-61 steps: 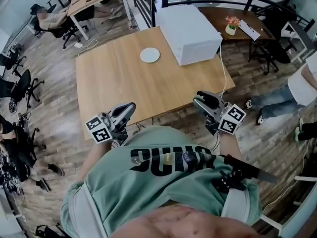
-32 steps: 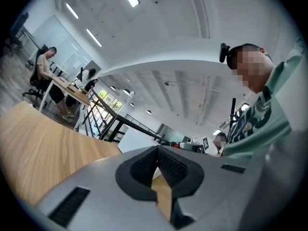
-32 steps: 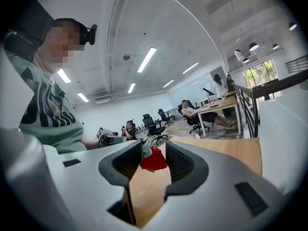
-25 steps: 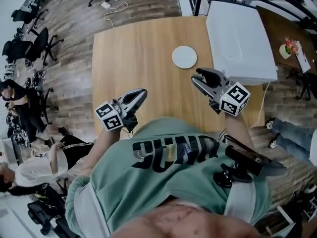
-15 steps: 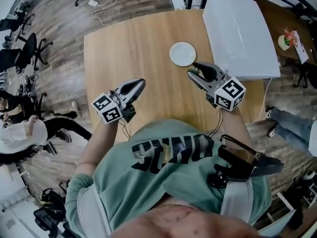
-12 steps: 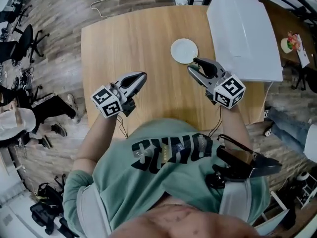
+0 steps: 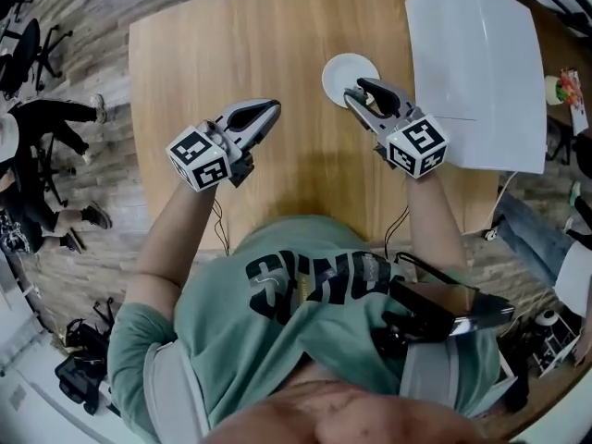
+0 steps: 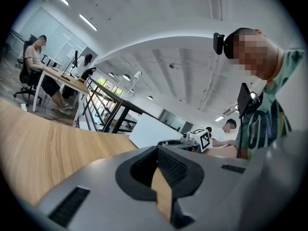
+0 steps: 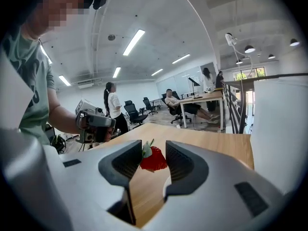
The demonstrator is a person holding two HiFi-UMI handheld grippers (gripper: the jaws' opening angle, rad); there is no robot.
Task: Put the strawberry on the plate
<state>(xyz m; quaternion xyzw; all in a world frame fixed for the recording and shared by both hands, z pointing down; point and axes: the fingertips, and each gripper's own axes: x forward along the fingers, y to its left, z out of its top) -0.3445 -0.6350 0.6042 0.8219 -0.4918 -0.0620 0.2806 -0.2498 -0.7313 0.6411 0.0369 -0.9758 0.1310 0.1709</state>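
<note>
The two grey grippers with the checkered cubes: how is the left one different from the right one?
The right grey gripper pinches a red strawberry between its jaws; the left grey gripper holds nothing, its jaws closed together. The right gripper's tip is at the round white plate; the left gripper is over bare wooden table, apart from the plate. Both are grey and carry a marker cube.

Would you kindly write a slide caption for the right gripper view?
Right hand-held gripper clamps a red strawberry over the light wooden table.
</note>
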